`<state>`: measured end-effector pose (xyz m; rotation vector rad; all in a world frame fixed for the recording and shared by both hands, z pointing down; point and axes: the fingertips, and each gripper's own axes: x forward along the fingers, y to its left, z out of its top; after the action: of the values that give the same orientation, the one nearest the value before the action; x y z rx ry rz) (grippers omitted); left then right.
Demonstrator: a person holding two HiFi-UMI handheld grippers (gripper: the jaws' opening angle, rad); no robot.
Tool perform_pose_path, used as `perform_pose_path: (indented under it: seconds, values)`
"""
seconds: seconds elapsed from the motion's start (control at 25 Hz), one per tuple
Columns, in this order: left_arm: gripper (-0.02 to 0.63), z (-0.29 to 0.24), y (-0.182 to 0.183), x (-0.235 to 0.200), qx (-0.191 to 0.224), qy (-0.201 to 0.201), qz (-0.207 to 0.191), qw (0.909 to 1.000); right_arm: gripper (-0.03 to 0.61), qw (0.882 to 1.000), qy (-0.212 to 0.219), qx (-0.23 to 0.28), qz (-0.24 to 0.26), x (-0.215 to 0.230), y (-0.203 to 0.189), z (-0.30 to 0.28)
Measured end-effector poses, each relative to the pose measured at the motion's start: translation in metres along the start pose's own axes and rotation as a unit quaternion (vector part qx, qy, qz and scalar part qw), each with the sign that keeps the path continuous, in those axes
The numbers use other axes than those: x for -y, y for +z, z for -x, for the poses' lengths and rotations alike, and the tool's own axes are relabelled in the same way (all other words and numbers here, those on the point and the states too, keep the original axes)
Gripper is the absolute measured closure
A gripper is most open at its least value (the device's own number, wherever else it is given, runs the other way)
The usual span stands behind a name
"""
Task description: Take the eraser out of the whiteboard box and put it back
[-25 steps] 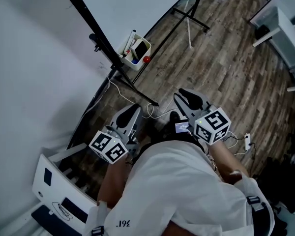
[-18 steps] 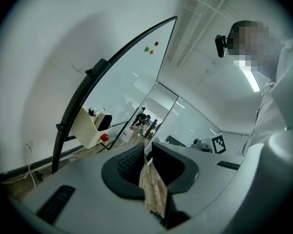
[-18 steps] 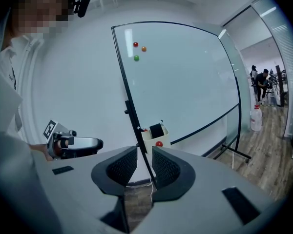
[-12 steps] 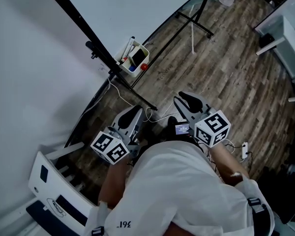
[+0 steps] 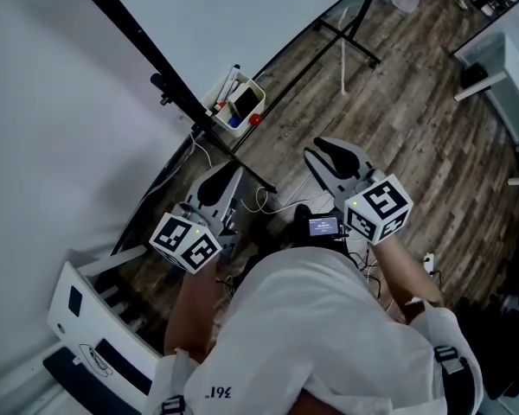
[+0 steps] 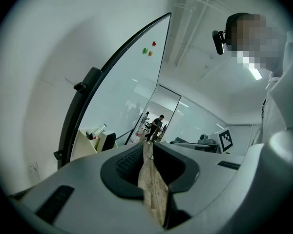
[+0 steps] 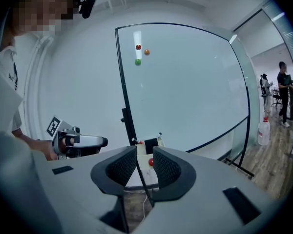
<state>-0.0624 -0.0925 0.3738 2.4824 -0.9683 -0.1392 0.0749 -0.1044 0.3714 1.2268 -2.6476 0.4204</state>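
Eraser in box; left gripper, just opening, and right gripper narrowly apart, empty.

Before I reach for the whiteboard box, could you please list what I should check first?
1. Left tongs empty: ok; jaws narrowly apart, just been opening, nothing between.
2. Right tongs empty: ok; same state.
3. Eraser in whiteboard box: ok; a dark block stands inside.
4. Right tongs aimed at box: ok; the box shows through their gap.
5. Box within reach: not ok; both tongs hang well short of it.
6. Black stand bar clear of the path: cannot tell.
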Motion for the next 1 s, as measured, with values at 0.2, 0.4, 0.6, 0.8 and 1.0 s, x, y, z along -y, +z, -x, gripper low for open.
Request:
perform_pose_path:
  seconds: [0.2, 0.4, 0.6, 0.8, 1.0]
  values:
    - [0.529, -0.014, 0.018, -0.019, 0.011, 0.019, -0.030, 0.9993, 0.466, 0.999, 0.012, 0.002, 0.036, 0.005, 0.021, -0.019]
    - [0.522, -0.024, 0.025, -0.034, 0.014, 0.030, -0.042, 0.9985, 0.458, 0.998, 0.021, -0.006, 0.057, 0.009, 0.027, -0.042]
    - [0.503, -0.034, 0.030, -0.048, 0.013, 0.047, -0.054, 0.9973, 0.444, 0.996, 0.034, -0.016, 0.075, 0.010, 0.030, -0.067]
    - [0.479, -0.043, 0.026, -0.062, 0.004, 0.062, -0.060, 0.9963, 0.425, 0.994, 0.041, -0.028, 0.093, 0.011, 0.030, -0.091]
    - [0.460, -0.048, 0.022, -0.075, -0.006, 0.076, -0.063, 0.9951, 0.411, 0.992, 0.046, -0.044, 0.108, 0.011, 0.025, -0.112]
